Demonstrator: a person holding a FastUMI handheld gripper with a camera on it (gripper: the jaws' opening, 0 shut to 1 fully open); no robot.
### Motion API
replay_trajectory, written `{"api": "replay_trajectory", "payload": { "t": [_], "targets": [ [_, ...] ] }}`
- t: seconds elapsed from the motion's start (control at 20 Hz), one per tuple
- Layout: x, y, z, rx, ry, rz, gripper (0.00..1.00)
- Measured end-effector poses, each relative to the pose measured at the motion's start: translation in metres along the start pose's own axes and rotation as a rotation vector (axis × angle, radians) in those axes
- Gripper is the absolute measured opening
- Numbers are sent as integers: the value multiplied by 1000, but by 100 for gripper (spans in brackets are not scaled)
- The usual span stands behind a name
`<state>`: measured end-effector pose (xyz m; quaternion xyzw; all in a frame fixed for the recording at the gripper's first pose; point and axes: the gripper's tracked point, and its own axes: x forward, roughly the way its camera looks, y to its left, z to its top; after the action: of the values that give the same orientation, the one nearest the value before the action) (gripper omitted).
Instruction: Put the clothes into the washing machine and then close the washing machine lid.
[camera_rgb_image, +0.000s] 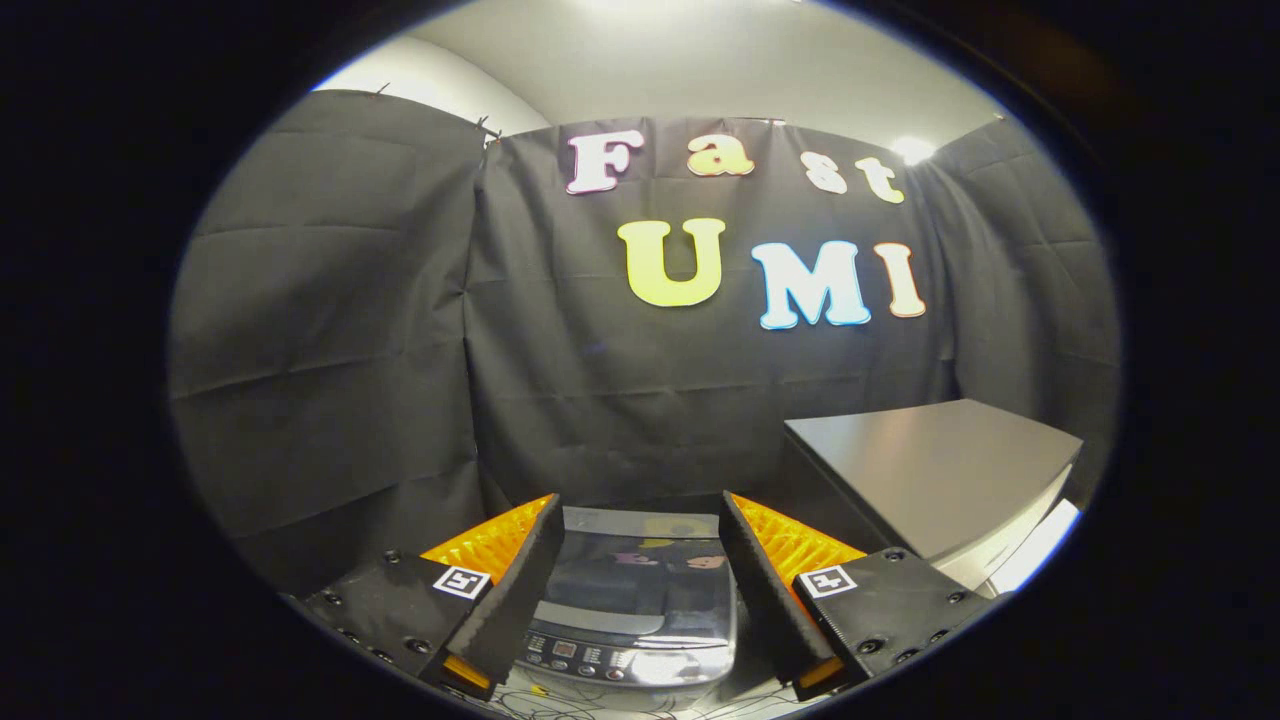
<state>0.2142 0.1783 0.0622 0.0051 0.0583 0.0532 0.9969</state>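
At the bottom centre of the frame, the washing machine (630, 600) sits lid down between the wide-open, empty gripper (640, 580) fingers, fitting either clothes still awaited or everything finished.

the gripper (640, 570) hangs above the washing machine (630, 610) with its fingers (520, 590) spread wide apart and nothing between them but the machine below. the washing machine lid (640, 575) looks closed, a glossy dark panel that mirrors the booth, though the glare makes that hard to be sure of. a row of buttons runs along the control panel (590, 658) at the machine's near edge. to the right, beyond the right finger, stands a grey tabletop (930, 470). black cloth (330, 350) forms the booth's wall behind.
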Motion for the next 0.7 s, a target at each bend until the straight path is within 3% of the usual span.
{"api": "replay_trajectory", "payload": {
  "t": [0.7],
  "targets": [
    [-104,-87,19,6,-82,-81,96]
  ]
}}
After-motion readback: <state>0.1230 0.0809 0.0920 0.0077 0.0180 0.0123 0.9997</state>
